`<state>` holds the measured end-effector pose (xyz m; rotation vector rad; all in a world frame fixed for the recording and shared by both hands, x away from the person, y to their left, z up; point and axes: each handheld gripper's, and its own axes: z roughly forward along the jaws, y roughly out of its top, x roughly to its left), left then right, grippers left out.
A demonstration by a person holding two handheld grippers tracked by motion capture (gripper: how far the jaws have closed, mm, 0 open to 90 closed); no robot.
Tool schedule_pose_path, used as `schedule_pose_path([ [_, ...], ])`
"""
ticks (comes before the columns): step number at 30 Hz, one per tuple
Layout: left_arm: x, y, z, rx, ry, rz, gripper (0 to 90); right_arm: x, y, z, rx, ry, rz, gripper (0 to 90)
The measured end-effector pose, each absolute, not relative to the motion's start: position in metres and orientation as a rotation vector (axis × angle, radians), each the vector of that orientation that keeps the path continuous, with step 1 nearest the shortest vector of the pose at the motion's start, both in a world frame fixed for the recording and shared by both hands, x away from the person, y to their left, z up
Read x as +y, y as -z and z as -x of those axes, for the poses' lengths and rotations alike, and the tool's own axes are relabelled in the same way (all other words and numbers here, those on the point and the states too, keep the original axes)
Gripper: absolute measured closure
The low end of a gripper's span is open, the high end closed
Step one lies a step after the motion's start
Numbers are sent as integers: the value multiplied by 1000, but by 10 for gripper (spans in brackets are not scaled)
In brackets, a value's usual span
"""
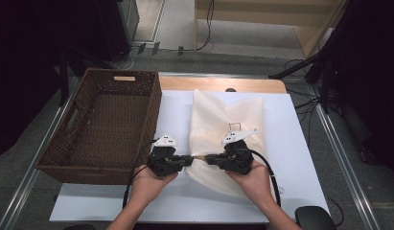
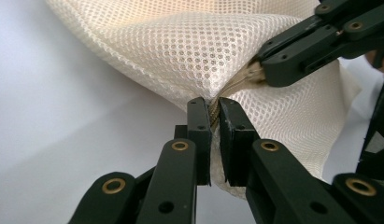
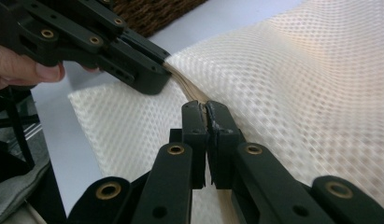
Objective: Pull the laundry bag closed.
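**Cream mesh bag pinched at its near edge by both claws**

A cream-white mesh bag (image 1: 227,132) is laid on the white table (image 1: 290,158), at the 3 o'clock side of a brown woven basket (image 1: 106,124). The fabric is seen as a fine honeycomb net, soft and slightly glossy, with loose folds gathered toward its 6 o'clock end. Along that edge a tan, braided seam or zip band is visible, bunched between the two claws.

The left claw (image 2: 215,108) is closed on this band, the mesh being drawn to a peak at its tips. The right claw (image 3: 206,109) is likewise closed on the same edge, just beside the left one, at its 3 o'clock in the high view. The far end of the bag is left flat, reaching toward 12 o'clock on the table.
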<state>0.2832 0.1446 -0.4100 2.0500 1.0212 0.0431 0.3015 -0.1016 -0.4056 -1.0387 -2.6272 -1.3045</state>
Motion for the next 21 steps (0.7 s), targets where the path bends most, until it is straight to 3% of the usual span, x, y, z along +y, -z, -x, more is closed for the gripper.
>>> schedule_pose_path([
  [21, 143, 411, -282, 1026, -56, -2055, 838, -109, 406, -303, -2583, 1311, 1022, 877],
])
